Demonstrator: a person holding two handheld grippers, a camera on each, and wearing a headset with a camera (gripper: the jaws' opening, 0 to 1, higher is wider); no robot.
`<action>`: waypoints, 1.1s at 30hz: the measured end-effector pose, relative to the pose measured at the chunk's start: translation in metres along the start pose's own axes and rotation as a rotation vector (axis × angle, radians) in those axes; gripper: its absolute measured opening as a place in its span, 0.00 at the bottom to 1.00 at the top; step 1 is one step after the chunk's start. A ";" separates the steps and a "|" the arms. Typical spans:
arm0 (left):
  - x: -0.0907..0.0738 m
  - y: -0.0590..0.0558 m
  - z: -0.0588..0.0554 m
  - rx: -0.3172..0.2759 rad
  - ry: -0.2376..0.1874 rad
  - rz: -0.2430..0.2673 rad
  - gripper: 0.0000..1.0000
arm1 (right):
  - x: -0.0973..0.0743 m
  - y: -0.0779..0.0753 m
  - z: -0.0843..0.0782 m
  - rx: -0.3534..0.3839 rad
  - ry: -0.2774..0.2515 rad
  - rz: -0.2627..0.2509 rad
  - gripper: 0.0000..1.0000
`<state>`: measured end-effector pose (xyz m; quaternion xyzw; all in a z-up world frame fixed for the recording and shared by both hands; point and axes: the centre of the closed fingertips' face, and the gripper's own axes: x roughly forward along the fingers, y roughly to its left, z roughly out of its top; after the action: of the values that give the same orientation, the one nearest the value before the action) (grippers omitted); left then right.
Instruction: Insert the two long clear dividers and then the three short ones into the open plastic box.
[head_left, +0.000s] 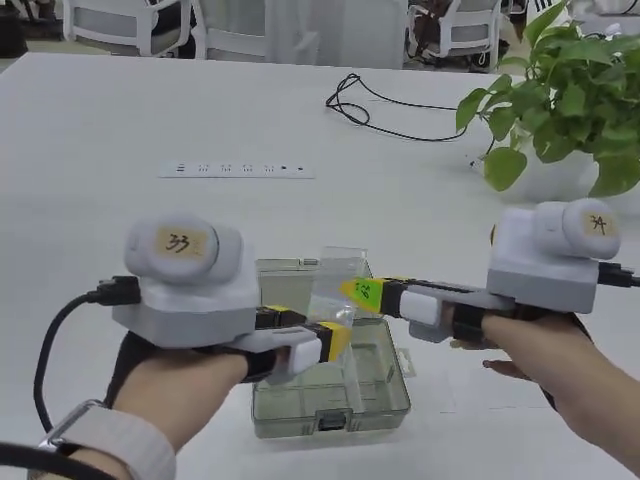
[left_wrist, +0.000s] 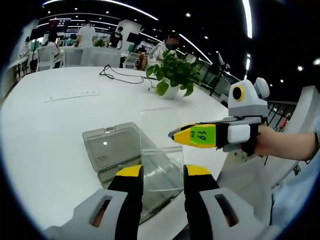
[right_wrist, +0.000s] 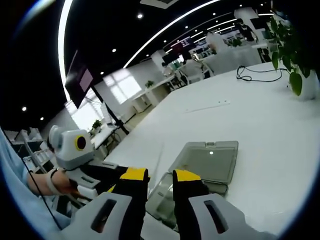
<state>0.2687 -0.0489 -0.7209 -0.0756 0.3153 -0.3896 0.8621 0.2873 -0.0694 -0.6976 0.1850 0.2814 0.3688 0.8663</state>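
Above the open plastic box (head_left: 300, 415), a clear divider (left_wrist: 160, 135) stands upright in the air over the box's middle, its lower edge close to the rim. The left tool (left_wrist: 163, 172) comes at the box from the person's side. Its yellow-tipped jaws stand part-way apart, and the divider's lower part fills the gap from one jaw to the other, so the sheet is clamped across its width. The right tool (head_left: 355, 292) reaches in from the right of the box, its tip at the divider's upper right edge. In the right gripper view its jaws show a narrow gap with the sheet's thin edge running through it; I cannot tell whether they pinch it. The box's lid (head_left: 285, 272) lies flat, hinged open on the far side of the box. Box and lid rest on the white surface (head_left: 150, 110). Well beyond the box lies a looped black cable (head_left: 360, 105), and far to the right of the box stands a leafy green plant (head_left: 580, 100).
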 end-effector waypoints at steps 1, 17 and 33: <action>0.000 0.000 0.001 0.008 -0.005 0.005 0.30 | 0.000 0.001 -0.001 0.011 0.004 0.000 0.17; 0.003 0.003 0.005 0.034 -0.072 0.068 0.30 | 0.005 0.001 0.006 0.113 0.025 0.004 0.03; 0.002 0.002 -0.003 -0.032 -0.134 0.051 0.30 | 0.004 0.015 -0.005 0.006 0.172 -0.024 0.02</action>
<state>0.2691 -0.0491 -0.7248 -0.1073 0.2647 -0.3563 0.8896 0.2787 -0.0562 -0.6947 0.1521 0.3581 0.3722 0.8427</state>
